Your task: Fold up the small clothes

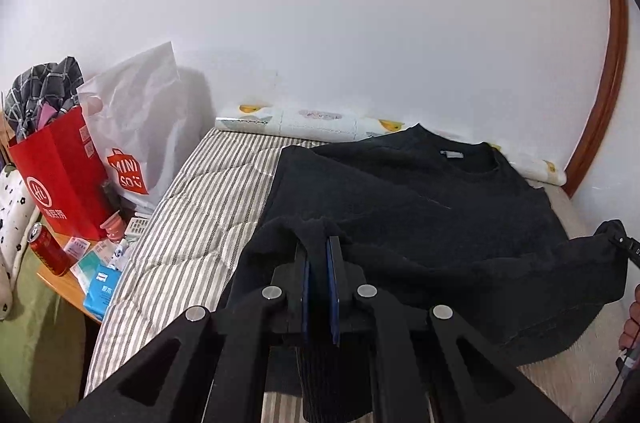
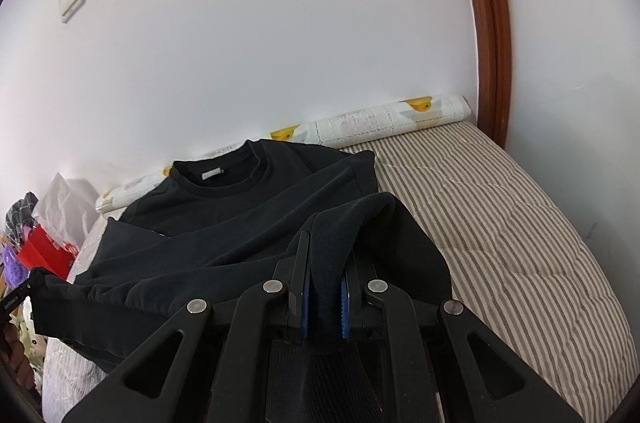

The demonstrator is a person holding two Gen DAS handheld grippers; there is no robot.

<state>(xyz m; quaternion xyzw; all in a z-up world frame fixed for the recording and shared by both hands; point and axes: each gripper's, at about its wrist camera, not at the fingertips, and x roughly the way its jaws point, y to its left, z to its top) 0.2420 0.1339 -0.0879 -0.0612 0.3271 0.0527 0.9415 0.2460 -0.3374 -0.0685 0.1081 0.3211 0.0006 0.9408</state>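
Left wrist view: the left gripper point(image 1: 320, 243) is pinching the hem of the black sweatshirt point(image 1: 420, 203), fabric bunching between its nearly closed blue pads point(image 1: 333, 275). In the right wrist view, the right gripper point(image 2: 326, 247) is clamping the other hem corner the same way. The sweatshirt is lying on the striped mattress point(image 1: 208, 191), collar point(image 2: 224, 175) toward the white wall point(image 1: 320, 23), its lower edge lifting off the bed. A red bag point(image 1: 60, 175) is standing on a side table point(image 1: 68, 287).

The sweater point(image 1: 420, 207) lies on the bed point(image 1: 208, 191), collar toward the wall. Bags point(image 1: 64, 175) stand left of the bed.
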